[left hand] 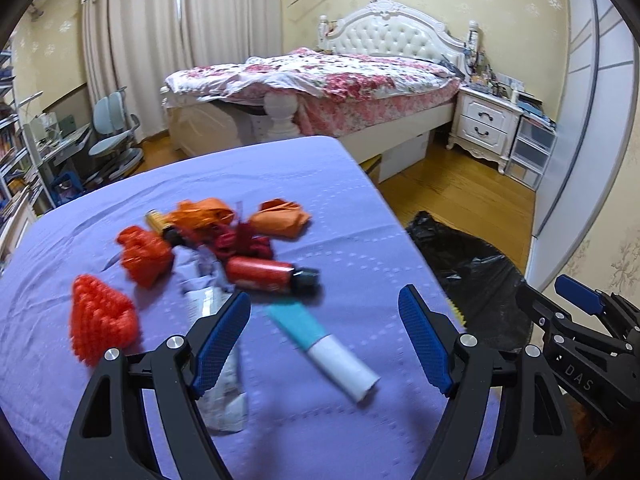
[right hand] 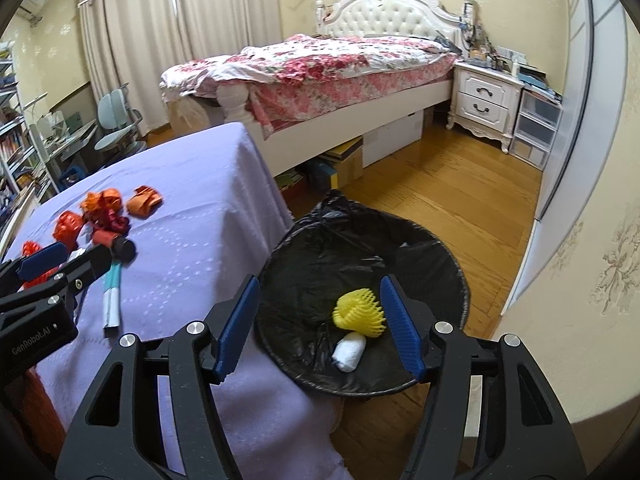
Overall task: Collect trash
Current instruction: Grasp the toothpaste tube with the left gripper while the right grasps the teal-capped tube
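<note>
Trash lies on a purple-clothed table [left hand: 340,184]: a teal and white tube [left hand: 324,344], a red can with a black cap [left hand: 268,276], a crumpled clear wrapper [left hand: 224,384], red foam nets [left hand: 100,320], orange paper wads [left hand: 280,218]. My left gripper [left hand: 324,320] is open and empty above the tube. My right gripper [right hand: 318,312] is open and empty over a bin lined with a black bag [right hand: 320,240]. In the bin lie a yellow foam net [right hand: 358,312] and a white wad [right hand: 348,354].
The bin stands on the wooden floor [right hand: 440,200] right of the table's edge. A bed [left hand: 340,76] and a white nightstand [left hand: 484,124] are behind. A desk chair [left hand: 116,128] and shelves are at far left.
</note>
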Demonstrator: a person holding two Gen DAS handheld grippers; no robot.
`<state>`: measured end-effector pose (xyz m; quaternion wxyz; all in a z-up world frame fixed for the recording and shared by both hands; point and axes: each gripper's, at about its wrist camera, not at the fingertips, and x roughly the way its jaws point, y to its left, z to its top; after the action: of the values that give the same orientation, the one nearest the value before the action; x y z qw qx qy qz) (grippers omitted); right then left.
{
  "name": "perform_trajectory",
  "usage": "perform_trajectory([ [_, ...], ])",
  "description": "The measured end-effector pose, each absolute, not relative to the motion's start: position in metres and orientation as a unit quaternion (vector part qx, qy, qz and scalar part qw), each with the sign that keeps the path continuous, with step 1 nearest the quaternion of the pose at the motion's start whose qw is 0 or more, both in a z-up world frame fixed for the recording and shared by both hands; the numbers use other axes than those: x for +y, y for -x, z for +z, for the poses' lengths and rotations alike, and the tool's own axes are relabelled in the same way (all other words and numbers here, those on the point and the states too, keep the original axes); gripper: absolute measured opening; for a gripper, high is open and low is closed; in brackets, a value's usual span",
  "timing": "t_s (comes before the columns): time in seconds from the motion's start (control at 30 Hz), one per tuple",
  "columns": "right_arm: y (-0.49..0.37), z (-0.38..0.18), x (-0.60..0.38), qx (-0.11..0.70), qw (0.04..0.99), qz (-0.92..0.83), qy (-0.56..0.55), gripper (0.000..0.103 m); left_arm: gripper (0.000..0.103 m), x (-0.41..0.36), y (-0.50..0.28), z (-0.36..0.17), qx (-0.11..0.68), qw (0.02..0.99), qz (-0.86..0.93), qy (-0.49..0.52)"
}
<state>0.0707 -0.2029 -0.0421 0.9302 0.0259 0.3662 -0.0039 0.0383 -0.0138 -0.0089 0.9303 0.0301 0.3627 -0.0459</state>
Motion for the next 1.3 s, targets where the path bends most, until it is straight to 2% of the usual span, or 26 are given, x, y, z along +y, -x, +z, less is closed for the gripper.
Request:
perform_trajectory([
  [0.43, -0.067, -0.045, -0.142, 0.381, 0.923, 0.059, 0.003, 0.061, 0.077, 0.05, -0.029, -0.029, 0.39, 0.921, 0.012, -0.001],
  [0.63, -0.068, -0.047, -0.122, 0.387, 0.919, 0.077, 0.02, 0.061, 0.062, 0.06, -0.035, -0.039, 0.418, 0.909, 0.004, 0.013],
  [0.8, -0.07, -0.048, -0.108, 0.389, 0.916, 0.09, 0.031, 0.061, 0.038, 0.064, -0.035, -0.045, 0.43, 0.902, -0.013, 0.015],
  [1.3, -0.075, -0.051, -0.064, 0.398, 0.905, 0.131, 0.07, 0.061, 0.035, 0.085, -0.019, -0.043, 0.419, 0.908, -0.011, 0.012],
])
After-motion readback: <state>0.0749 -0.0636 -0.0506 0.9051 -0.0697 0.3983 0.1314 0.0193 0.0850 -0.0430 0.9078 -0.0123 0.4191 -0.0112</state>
